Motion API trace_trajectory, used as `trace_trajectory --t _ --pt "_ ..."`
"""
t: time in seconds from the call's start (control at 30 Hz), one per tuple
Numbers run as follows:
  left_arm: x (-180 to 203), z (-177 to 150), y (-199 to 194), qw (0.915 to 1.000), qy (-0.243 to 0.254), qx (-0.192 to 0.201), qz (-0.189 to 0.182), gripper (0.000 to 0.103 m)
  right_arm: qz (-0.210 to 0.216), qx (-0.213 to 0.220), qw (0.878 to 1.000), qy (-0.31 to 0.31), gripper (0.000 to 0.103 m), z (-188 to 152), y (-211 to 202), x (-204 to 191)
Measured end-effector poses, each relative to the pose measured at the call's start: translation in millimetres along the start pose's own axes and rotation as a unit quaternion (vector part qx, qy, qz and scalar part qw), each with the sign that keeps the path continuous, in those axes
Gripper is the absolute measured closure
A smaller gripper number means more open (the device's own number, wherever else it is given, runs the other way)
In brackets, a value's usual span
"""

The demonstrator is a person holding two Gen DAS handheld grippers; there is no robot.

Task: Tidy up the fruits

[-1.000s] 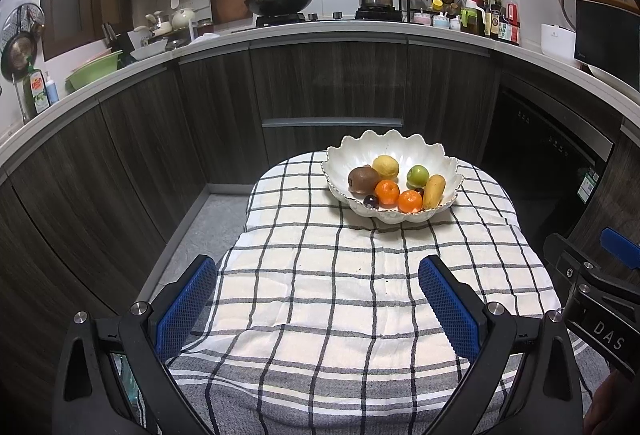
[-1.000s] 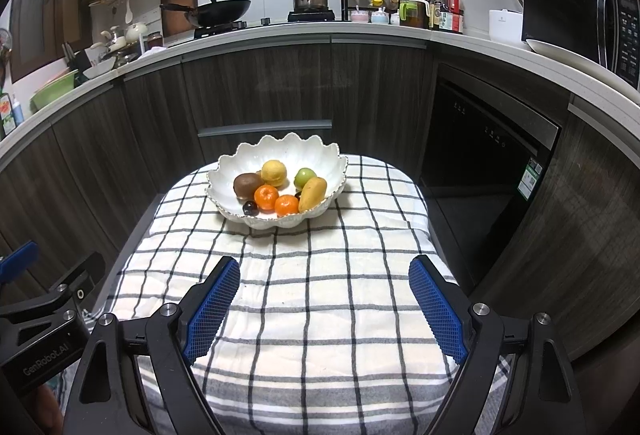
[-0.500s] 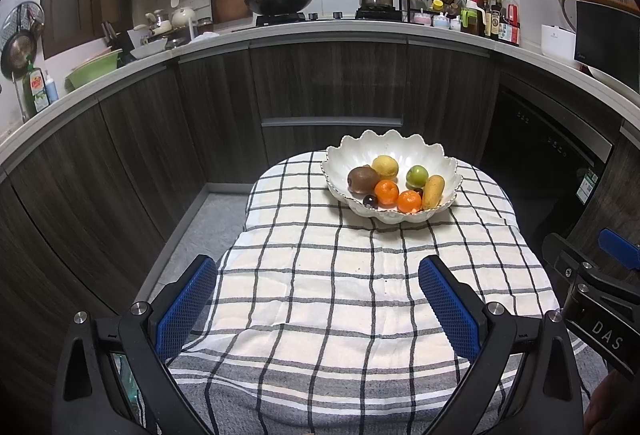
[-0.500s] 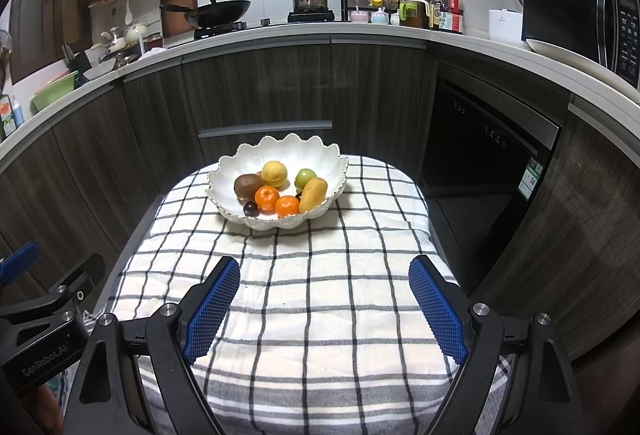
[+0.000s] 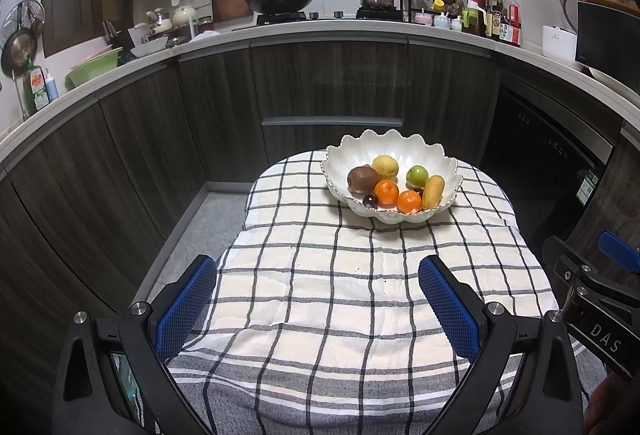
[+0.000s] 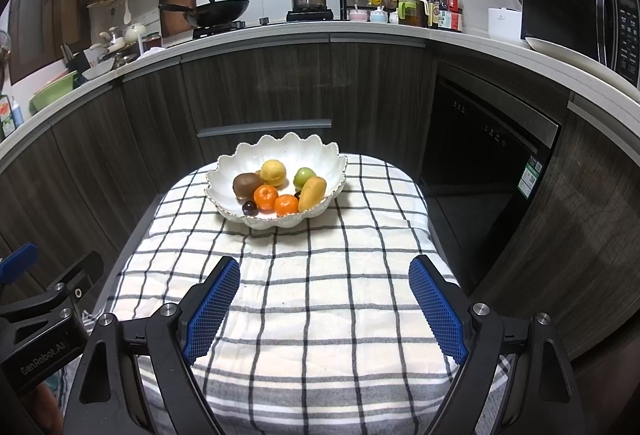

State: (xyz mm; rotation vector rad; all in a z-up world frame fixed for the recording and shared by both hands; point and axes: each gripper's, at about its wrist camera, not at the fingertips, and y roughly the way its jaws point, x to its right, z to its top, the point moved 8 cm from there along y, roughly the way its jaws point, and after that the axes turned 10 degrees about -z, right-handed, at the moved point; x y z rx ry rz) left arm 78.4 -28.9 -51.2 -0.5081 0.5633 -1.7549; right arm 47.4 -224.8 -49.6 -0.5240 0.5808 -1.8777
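While both tools hang over the near end of the checked cloth (image 5: 320, 299), no fruit is in either one. The left gripper (image 5: 316, 309) has its blue pads spread wide with only cloth between them, and the right gripper (image 6: 322, 309) is equally wide apart and empty. All the fruit sits in the white scalloped bowl (image 6: 280, 151) at the far end of the cloth, well apart from both tools: a brown kiwi (image 6: 247, 185) at the left, a yellow lemon (image 6: 273, 172) behind it, a green apple (image 6: 305, 177), an elongated yellow-orange mango (image 6: 312, 191) at the right, two tangerines (image 6: 276, 199) in front, and a dark grape (image 6: 249, 208) at the near left rim. Judging by this, the task looks either finished or not begun; the pictures cannot settle which. If more sorting is wanted, the next move calls for one gripper to travel forward over the bowl, come down around a single fruit at the near edge, and close gently, since the round pieces would roll against their neighbours.
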Motion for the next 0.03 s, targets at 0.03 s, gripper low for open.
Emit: trace_trajectory --t 0.03 --pt "0.5 -0.2 1.1 1.0 0.0 -0.002 -0.002 0.0 -0.001 0.001 1.0 0.0 0.016 0.0 -0.2 0.1"
